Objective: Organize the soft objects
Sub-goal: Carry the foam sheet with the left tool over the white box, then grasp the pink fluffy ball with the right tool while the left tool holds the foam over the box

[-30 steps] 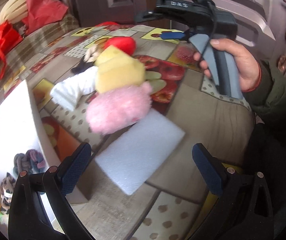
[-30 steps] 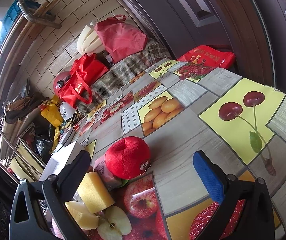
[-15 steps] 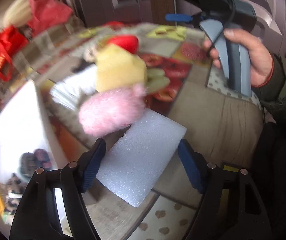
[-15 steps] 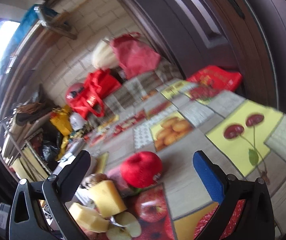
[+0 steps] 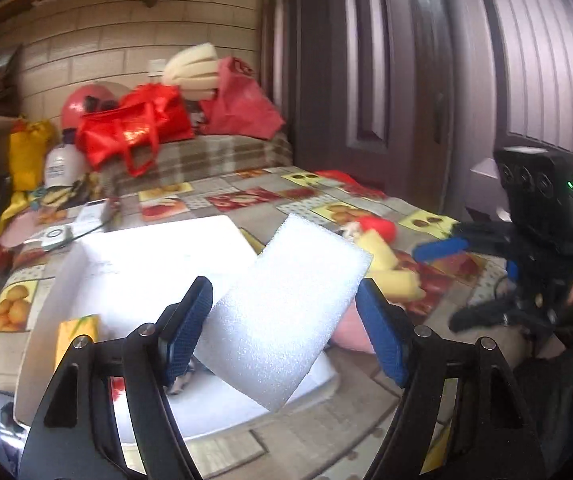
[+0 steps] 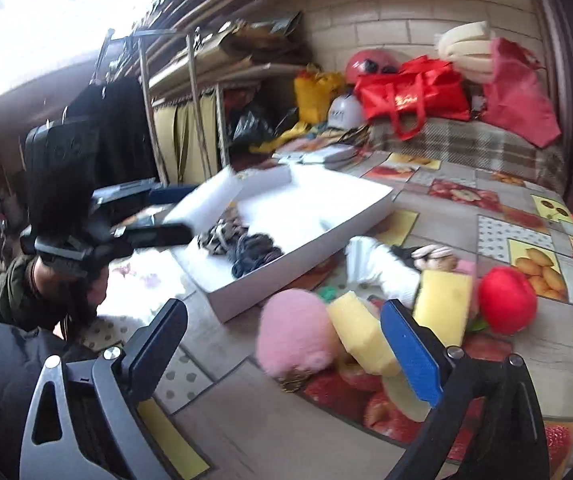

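Observation:
My left gripper [image 5: 284, 328] is shut on a white foam sheet [image 5: 286, 308] and holds it tilted over the near end of the white box [image 5: 86, 276]. In the right wrist view the left gripper [image 6: 166, 216] holds the foam sheet [image 6: 210, 200] over the box [image 6: 306, 248], which holds dark soft items [image 6: 246, 248]. My right gripper [image 6: 286, 348] is open and empty above the table, near a pink fluffy toy [image 6: 294, 336], yellow sponges [image 6: 438, 308], a red plush apple [image 6: 506, 300] and a white cloth [image 6: 378, 268].
The table [image 6: 526, 216] has a fruit-print cloth. Red bags [image 6: 414, 96], a cream cushion and clutter lie on a checked bench behind it. A metal rack [image 6: 190, 92] stands at the left. A dark door [image 5: 406, 80] is at the right.
My left gripper closed on the foam sheet, lifted it off the table and swung it left over the white box. My right gripper turned left and down toward the soft toys.

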Available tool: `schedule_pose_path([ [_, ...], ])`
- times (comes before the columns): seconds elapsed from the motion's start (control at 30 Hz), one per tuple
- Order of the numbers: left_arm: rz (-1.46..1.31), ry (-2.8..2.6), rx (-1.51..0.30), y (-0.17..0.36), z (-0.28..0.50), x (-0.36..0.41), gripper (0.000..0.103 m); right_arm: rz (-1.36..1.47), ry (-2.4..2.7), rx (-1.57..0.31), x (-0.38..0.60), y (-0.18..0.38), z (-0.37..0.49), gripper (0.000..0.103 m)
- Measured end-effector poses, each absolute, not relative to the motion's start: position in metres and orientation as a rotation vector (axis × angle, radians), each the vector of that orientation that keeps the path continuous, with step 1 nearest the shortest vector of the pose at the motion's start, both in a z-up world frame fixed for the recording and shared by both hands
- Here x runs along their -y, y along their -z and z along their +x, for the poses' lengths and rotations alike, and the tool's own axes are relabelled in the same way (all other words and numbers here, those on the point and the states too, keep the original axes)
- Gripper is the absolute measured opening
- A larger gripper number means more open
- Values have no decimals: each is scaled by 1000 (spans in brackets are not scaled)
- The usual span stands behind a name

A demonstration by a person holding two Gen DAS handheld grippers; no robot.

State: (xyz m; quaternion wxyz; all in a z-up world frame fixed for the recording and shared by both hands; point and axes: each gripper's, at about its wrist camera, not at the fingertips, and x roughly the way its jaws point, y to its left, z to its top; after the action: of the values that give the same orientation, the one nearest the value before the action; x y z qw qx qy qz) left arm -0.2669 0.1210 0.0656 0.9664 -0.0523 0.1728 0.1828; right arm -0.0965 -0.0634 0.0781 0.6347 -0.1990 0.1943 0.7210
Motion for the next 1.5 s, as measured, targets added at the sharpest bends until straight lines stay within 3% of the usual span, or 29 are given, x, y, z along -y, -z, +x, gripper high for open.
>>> schedule_pose_path([
  [0.17,-172,-456,-312,-62,-283,-144,75,-662,-1579,-457,23,-55,-125,95],
  [0.57,-191,-448,-348,-56,-281,-150,75,-614,-1397,-453,2,-67,-69,94],
  [0.83,-188,-447,-361,-54,-276,-150,75,-666,-1593,-436,9,-60,-119,94],
  [1.23,-207,-440,-383,-50,-276,-154,75,-627,-1626,-530,0,-55,-101,91],
  [1.43,-193,-441,-371,-52,-279,-150,75,-826,-1522,-519,-28,-33,-117,91],
  [1.47,-194,-441,-371,-52,-279,-150,75,-832,-1511,-555,-30,-28,-112,91],
  [1.5,-194,-440,-372,-52,-279,-151,75,-838,-1514,-590,-31,-24,-108,79],
])
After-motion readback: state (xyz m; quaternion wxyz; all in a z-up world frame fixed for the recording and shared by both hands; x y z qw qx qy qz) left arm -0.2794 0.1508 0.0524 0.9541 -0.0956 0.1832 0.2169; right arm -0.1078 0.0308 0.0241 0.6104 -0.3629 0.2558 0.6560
